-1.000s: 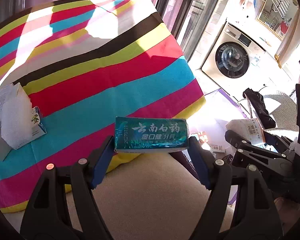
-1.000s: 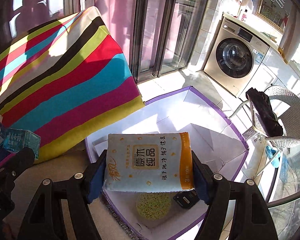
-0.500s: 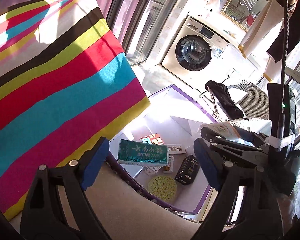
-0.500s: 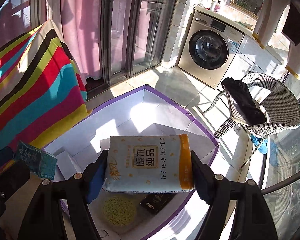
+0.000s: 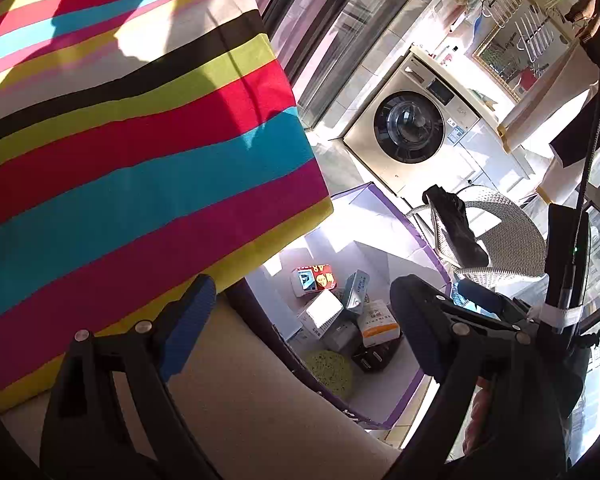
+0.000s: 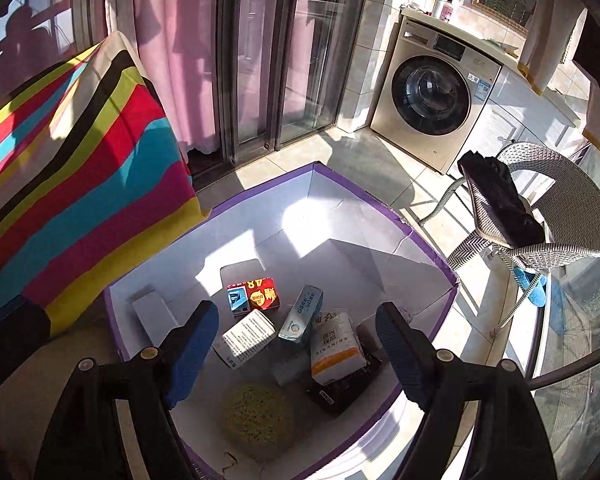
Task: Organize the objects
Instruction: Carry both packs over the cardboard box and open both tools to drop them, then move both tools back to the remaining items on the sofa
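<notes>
Tissue pack (image 6: 336, 350) lies in bin (image 6: 384, 208) below right gripper's (image 6: 298, 344) spread jaws.

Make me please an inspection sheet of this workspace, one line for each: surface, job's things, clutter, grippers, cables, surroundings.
Surface: striped cloth covers the table, partly in sunlight.
Job's things: purple-edged box on the floor holds the tissue pack, teal carton, red box, white carton, round yellow-green sponge and a dark item under the tissue pack.
Clutter: nothing seen.
Grippers: left gripper open, empty; right gripper open, empty, above the box.
Cables: one dark cable rising from the right gripper.
Surroundings: washing machine, wicker chair with dark cloth, glass doors.
</notes>
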